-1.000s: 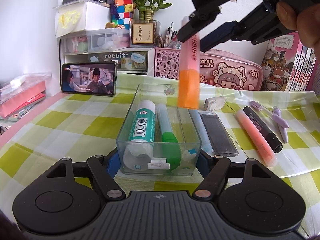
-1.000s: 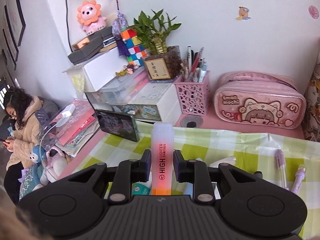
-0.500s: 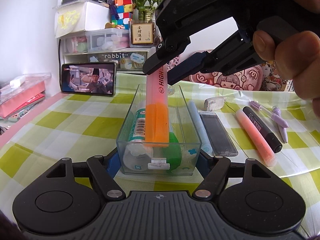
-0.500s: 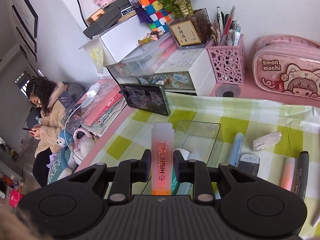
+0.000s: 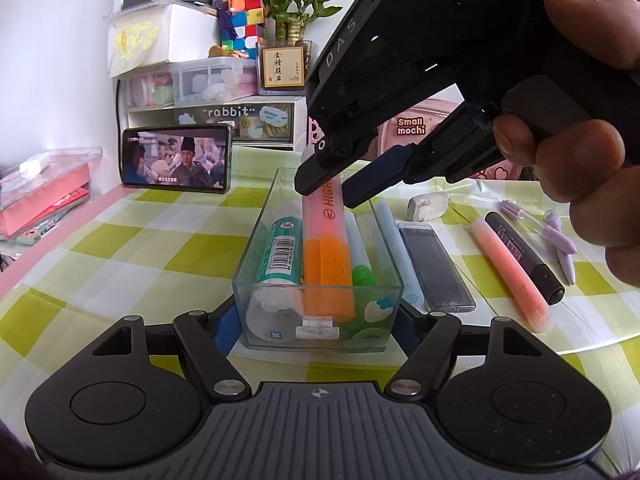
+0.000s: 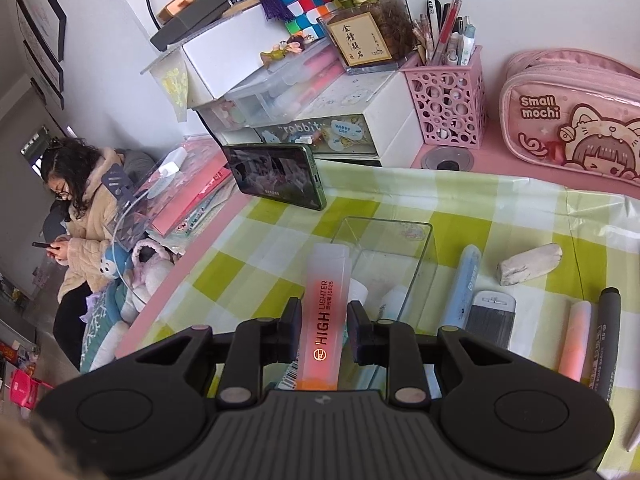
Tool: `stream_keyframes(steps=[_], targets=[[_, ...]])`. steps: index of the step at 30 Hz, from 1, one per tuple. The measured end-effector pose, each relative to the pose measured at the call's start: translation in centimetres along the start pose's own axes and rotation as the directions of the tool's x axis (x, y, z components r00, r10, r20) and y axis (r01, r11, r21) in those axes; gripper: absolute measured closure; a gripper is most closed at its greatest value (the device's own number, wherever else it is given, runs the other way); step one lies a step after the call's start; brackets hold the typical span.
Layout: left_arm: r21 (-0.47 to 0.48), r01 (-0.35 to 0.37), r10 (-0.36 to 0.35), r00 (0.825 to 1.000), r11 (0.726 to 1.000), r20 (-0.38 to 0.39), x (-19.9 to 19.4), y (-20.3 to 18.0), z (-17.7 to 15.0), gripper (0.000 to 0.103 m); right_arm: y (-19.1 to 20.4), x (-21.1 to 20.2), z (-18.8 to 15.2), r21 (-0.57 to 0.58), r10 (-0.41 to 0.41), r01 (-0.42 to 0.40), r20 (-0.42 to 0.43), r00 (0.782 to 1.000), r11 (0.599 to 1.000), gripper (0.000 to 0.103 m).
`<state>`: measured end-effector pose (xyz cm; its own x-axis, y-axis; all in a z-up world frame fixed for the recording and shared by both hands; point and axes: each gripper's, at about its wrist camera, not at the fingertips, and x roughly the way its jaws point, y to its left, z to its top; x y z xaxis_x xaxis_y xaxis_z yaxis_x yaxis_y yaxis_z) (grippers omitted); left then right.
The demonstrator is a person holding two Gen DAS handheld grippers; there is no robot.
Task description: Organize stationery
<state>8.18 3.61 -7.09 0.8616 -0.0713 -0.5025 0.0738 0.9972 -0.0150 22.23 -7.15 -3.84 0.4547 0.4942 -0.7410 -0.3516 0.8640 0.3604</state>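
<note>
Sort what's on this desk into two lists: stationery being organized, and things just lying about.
Job in hand:
- orange highlighter, gripped by the right gripper, lowered into the clear box
- clear box, clamped by the left gripper
- glue stick, green marker in the box
- pink highlighter, black marker on the cloth

Lying about:
- phone
- pink pencil case
- puzzle cube
- potted plant

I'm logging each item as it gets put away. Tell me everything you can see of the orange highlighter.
The orange highlighter has a solid orange barrel and a frosted translucent cap printed HIGH LIGHTER; it looks plastic. It slants, its barrel end low inside the clear box between the teal-labelled tube and the green marker, cap end raised. The right gripper stands at its cap section; a slight gap shows beside one pad, so its grip looks slack. The left gripper clamps the box's near end.
</note>
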Motion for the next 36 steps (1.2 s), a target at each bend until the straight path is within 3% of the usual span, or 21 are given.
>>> stream_keyframes(steps=[18,21,24,30,32,36], targets=[[0.004,0.001,-0.001,1.000,1.000,0.000,0.0,-0.2,0.0,0.030,-1.0,-0.3,1.1,-0.020,-0.070,0.072,0.077,0.995,0.997,0.085],[0.006,0.000,0.000,1.000,1.000,0.000,0.0,-0.3,0.0,0.030,0.5,1.5,1.9,-0.108,-0.064,0.067,0.031,0.997,0.992,0.085],[0.005,0.001,-0.001,1.000,1.000,0.000,-0.1,-0.3,0.0,0.030,1.2,3.1,2.5,-0.173,-0.129,0.127,-0.002,0.992,0.977,0.085],[0.003,0.004,-0.004,1.000,1.000,0.001,-0.1,-0.3,0.0,0.030,0.1,4.9,4.3,-0.155,-0.233,0.223,-0.048,0.971,0.962,0.089],[0.003,0.005,-0.005,1.000,1.000,0.000,-0.1,-0.2,0.0,0.030,-0.1,5.6,4.4,-0.148,-0.239,0.223,-0.103,0.966,0.964,0.089],[0.002,0.006,-0.006,1.000,1.000,0.000,-0.1,-0.2,0.0,0.030,0.4,5.9,4.3,-0.157,-0.249,0.228,-0.129,0.960,0.961,0.090]])
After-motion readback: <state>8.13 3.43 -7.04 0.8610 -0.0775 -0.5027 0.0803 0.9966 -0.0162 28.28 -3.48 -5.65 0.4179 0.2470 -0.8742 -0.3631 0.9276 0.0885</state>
